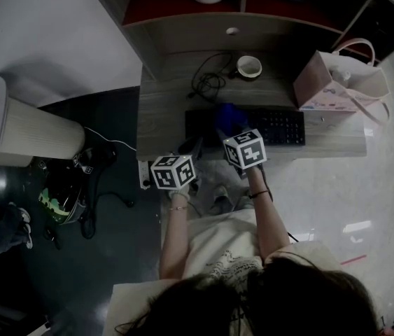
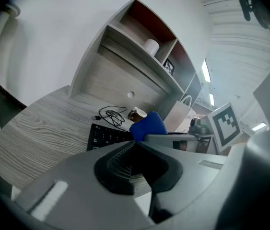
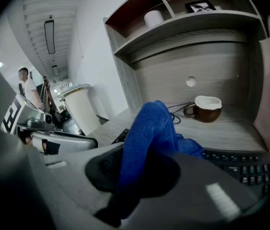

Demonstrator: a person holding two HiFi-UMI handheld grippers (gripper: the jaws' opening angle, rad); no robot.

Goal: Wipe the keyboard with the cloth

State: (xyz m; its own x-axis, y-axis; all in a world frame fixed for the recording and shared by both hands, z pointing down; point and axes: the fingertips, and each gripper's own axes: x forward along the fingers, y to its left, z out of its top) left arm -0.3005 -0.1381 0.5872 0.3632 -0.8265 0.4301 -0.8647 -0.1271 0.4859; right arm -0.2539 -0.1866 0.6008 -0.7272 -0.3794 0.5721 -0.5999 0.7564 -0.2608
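Hair [image 1: 273,303] fills six o'clock. Beyond it the right gripper [image 3: 137,181], fingers clamped on the blue cloth [image 3: 149,128], hangs over the keyboard's [image 1: 277,127] nine o'clock end, by the desk's [image 1: 163,121] front edge. The left gripper [image 2: 135,146] has its fingers together, empty. A pink bag [image 1: 336,82] crowds three o'clock.

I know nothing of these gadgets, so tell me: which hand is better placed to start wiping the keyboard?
Right, I'd say: the right tool is shut on the blue cloth over the keyboard, while the left tool holds nothing.
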